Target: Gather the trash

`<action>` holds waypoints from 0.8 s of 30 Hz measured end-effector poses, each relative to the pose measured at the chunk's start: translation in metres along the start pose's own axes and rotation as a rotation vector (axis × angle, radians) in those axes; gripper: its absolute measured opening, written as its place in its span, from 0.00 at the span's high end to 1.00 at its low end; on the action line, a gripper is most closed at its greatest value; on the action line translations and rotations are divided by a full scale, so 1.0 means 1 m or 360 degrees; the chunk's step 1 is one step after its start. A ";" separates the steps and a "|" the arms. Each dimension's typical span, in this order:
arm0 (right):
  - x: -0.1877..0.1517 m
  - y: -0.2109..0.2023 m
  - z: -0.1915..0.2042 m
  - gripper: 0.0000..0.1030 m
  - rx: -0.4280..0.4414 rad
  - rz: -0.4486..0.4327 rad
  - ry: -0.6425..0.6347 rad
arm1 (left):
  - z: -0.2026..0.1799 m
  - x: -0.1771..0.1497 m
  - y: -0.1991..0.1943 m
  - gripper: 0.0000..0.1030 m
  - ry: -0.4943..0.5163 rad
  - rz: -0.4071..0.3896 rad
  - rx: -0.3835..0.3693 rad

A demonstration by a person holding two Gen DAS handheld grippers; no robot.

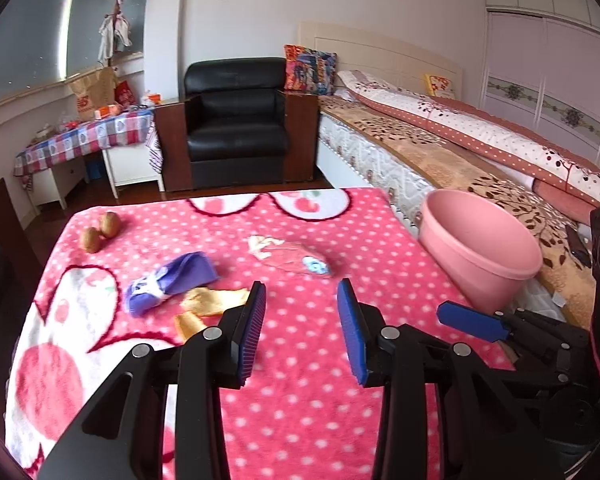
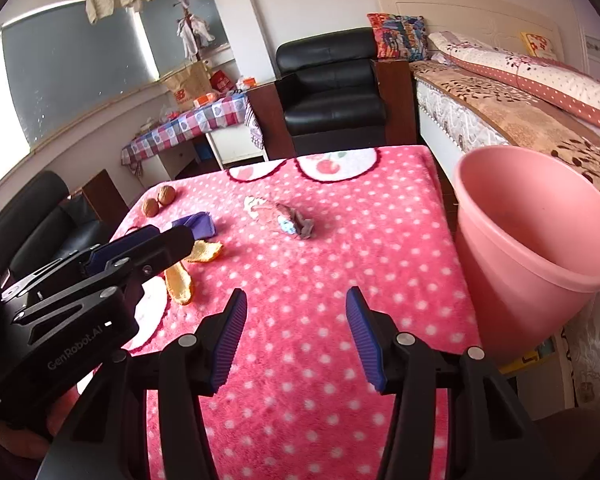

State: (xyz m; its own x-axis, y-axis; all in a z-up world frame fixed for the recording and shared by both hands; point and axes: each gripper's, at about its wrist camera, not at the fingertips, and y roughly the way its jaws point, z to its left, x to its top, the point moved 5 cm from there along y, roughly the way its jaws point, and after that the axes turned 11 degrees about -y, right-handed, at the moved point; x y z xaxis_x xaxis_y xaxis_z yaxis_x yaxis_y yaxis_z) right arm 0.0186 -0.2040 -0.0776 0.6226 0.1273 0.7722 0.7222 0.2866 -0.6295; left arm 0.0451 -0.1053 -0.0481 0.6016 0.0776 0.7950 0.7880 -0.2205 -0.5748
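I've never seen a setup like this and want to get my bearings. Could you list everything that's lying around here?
blanket: one, pink with white dots, covering the table.
walnuts: two, brown, far left corner of the blanket.
purple wrapper: one, purple, left of centre.
orange peel: a few pieces, yellow-orange, beside the purple wrapper.
pink wrapper: one, pink with a blue patch, middle of the blanket.
bucket: one, pink, at the table's right edge.
armchair: one, black, beyond the table.
bed: one, patterned covers, right side.
left claw: black with blue pads, open, empty.
right claw: same colours, open, empty.
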 end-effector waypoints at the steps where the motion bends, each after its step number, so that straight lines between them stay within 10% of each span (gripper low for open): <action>1: 0.003 0.003 0.002 0.50 -0.0001 0.0004 -0.0018 | 0.005 0.000 -0.002 0.64 -0.0016 -0.0011 0.0007; 24: 0.000 0.023 0.008 0.50 -0.0002 0.0044 0.0005 | 0.040 -0.026 0.000 0.64 -0.0113 0.0031 0.0063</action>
State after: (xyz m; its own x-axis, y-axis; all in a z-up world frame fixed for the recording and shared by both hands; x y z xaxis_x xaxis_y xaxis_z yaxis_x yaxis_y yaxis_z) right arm 0.0328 -0.1900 -0.0915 0.6435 0.1319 0.7540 0.7049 0.2821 -0.6509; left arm 0.0346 -0.0679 -0.0760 0.6234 0.1424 0.7688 0.7798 -0.1842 -0.5983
